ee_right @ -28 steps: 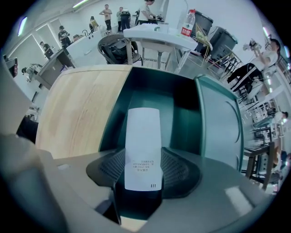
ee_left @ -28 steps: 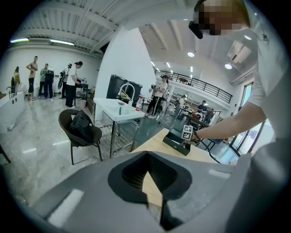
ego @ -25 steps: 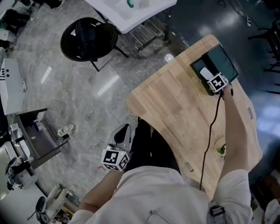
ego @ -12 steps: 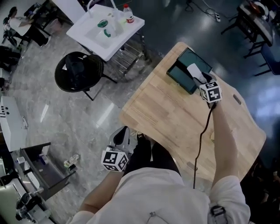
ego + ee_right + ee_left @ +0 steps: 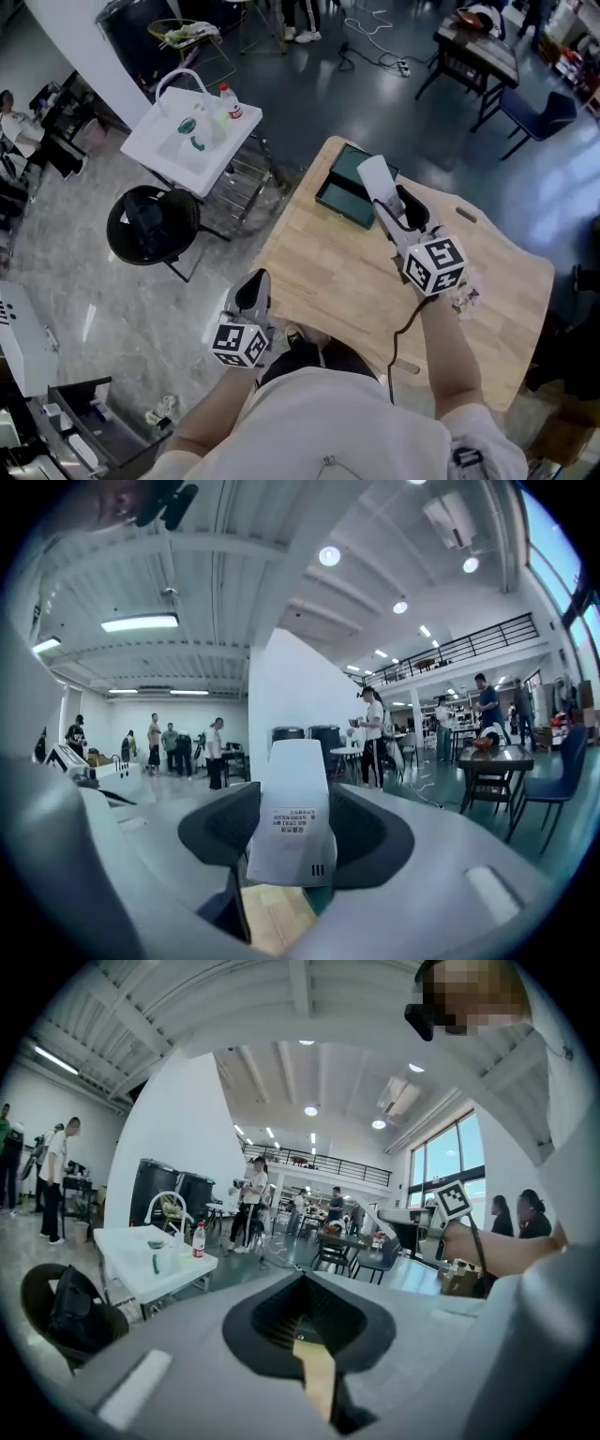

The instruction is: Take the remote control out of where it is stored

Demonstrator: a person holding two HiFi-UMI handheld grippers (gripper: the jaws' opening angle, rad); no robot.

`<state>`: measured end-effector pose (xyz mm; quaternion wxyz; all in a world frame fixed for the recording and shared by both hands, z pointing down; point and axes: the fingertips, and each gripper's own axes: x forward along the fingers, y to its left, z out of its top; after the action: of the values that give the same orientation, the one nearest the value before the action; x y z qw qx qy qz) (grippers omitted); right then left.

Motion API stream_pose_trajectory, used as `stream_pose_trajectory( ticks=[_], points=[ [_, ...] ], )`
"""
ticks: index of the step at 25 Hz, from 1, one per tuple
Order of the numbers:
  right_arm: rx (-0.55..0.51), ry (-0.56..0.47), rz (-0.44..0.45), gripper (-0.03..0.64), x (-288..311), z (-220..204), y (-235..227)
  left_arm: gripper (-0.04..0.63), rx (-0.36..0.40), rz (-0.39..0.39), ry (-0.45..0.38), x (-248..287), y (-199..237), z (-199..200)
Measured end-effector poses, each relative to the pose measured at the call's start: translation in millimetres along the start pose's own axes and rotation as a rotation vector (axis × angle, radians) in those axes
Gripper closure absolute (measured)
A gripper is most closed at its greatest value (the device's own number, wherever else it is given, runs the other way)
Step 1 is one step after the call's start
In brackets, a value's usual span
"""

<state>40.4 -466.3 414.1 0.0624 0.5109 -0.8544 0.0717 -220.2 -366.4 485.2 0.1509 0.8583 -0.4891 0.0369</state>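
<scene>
A white remote control [image 5: 374, 177] is clamped in my right gripper [image 5: 395, 214] and held lifted above the wooden table [image 5: 328, 272], over the near edge of a dark green box [image 5: 344, 186]. In the right gripper view the remote control [image 5: 292, 817] stands up between the two grey jaws of my right gripper [image 5: 295, 847], printed label facing me. My left gripper [image 5: 255, 281] hangs off the table's left edge, low by my body. In its own view my left gripper [image 5: 305, 1335] has its jaws together with nothing in them.
A white sink stand [image 5: 192, 136] with a bottle [image 5: 231, 101] and a black chair [image 5: 150, 225] sit on the floor to the left of the table. A small crumpled item [image 5: 466, 298] lies on the wood by my right wrist. Dark tables [image 5: 473, 42] and people stand further back.
My right gripper has lifted the remote up out of the green box and drawn it toward me. The head view has swung upward. The left gripper stayed low at my side.
</scene>
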Motion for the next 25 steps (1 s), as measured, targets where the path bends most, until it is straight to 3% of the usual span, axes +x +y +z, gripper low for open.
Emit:
stream_pose_trajectory(
  ticks=[10,25],
  points=[
    [0.023,-0.232,-0.079,0.354,-96,73,23,0.594,0.078,-0.169,-0.124,45,-50,72],
    [0.060,-0.291,-0.164,0.355,-135,91,11,0.594,0.113,-0.242,-0.170,74,-74,105]
  ],
)
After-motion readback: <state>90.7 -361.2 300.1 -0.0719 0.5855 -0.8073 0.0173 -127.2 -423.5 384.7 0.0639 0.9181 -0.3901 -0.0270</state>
